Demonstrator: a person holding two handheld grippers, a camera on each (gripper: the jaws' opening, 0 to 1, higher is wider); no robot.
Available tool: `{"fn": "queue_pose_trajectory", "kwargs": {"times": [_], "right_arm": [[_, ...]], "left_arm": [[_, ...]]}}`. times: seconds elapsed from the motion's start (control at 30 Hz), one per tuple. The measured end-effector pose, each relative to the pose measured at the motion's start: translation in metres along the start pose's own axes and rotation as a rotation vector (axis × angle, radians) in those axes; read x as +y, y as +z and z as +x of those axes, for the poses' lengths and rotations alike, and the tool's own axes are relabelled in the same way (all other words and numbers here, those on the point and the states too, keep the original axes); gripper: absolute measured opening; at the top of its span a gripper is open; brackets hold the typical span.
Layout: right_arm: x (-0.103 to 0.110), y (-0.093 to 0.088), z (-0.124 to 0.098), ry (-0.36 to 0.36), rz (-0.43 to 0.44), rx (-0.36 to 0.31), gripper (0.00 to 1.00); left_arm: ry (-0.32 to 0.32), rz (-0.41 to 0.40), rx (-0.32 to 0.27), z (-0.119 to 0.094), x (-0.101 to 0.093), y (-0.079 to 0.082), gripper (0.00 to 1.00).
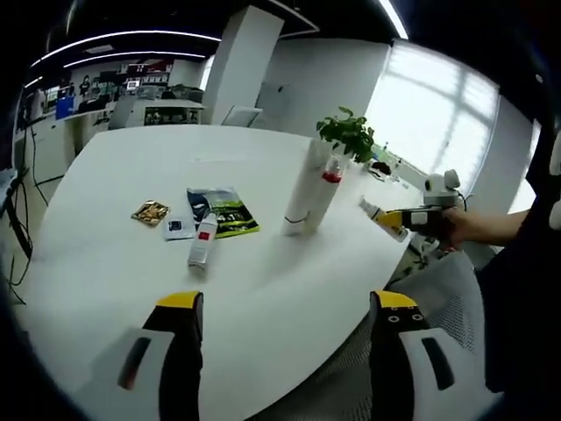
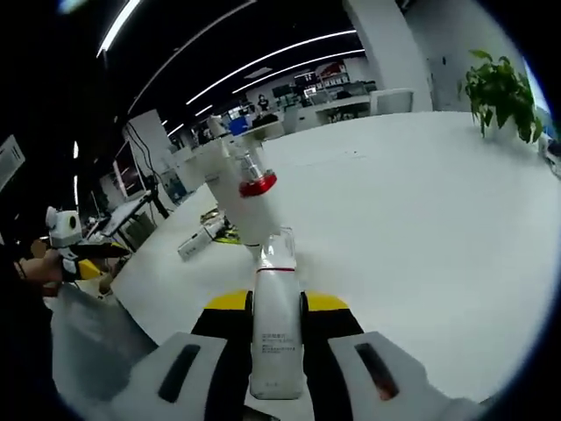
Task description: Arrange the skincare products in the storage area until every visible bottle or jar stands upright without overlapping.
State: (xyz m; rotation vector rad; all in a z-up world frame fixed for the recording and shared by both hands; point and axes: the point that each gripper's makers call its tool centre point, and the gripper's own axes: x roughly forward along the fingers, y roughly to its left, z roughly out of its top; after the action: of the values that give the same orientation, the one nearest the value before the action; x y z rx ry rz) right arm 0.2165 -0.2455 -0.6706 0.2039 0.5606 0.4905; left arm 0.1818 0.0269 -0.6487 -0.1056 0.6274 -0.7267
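Note:
A tall white bottle [image 1: 305, 191] stands on the white table [image 1: 114, 175], with a smaller clear bottle with a red collar [image 1: 331, 173] close behind it. A small white bottle with a red band [image 1: 203, 240] lies on its side near several flat sachets [image 1: 223, 211]. My left gripper [image 1: 287, 303] is open over the table's near edge, holding nothing. My right gripper [image 2: 277, 303] is shut on a white tube [image 2: 275, 329], pointing at the tall bottle [image 2: 235, 200] and the red-collared bottle [image 2: 255, 178]. From the left gripper view, the right gripper [image 1: 405, 219] hovers off the table's right edge.
A potted plant [image 1: 347, 133] stands at the table's far side behind the bottles. A gold sachet [image 1: 151, 211] and a small packet [image 1: 175, 226] lie left of the lying bottle. A mesh chair [image 1: 447, 298] sits below the table's near edge. The left gripper [image 2: 74, 254] appears at left.

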Motion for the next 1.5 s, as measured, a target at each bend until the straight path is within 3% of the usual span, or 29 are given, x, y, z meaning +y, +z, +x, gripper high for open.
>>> {"fn": "queue_pose_trajectory", "kwargs": {"times": [0.1, 0.4, 0.43, 0.5, 0.6, 0.73, 0.9, 1.17, 1.33, 1.5], "right_arm": [[0.019, 0.007, 0.001, 0.02, -0.043, -0.01, 0.21], [0.082, 0.011, 0.008, 0.105, -0.039, -0.045, 0.21], [0.087, 0.01, 0.009, 0.109, -0.037, -0.044, 0.21], [0.091, 0.002, 0.008, 0.101, -0.202, 0.024, 0.21], [0.12, 0.01, 0.006, 0.173, -0.164, -0.02, 0.21], [0.14, 0.019, 0.008, 0.182, -0.16, -0.062, 0.21], [0.171, 0.042, 0.007, 0.231, -0.171, -0.148, 0.21], [0.198, 0.065, 0.011, 0.275, -0.2, -0.202, 0.21], [0.212, 0.067, 0.008, 0.286, -0.227, -0.209, 0.21], [0.225, 0.063, 0.007, 0.294, -0.251, -0.208, 0.21]], "left_arm": [[-0.024, 0.003, -0.019, 0.0, -0.012, 0.009, 0.72], [-0.102, -0.011, -0.041, 0.0, -0.039, 0.024, 0.68], [-0.121, -0.039, -0.059, -0.001, -0.046, 0.028, 0.68], [-0.151, -0.113, -0.094, -0.003, -0.056, 0.037, 0.66], [-0.198, -0.213, -0.159, -0.007, -0.069, 0.05, 0.65], [-0.236, -0.25, -0.168, -0.008, -0.084, 0.054, 0.64], [-0.289, -0.374, -0.194, -0.012, -0.097, 0.065, 0.56], [-0.271, -0.479, -0.255, -0.018, -0.093, 0.082, 0.46], [-0.279, -0.56, -0.293, -0.022, -0.098, 0.091, 0.4], [-0.263, -0.573, -0.293, -0.018, -0.102, 0.092, 0.35]]}}
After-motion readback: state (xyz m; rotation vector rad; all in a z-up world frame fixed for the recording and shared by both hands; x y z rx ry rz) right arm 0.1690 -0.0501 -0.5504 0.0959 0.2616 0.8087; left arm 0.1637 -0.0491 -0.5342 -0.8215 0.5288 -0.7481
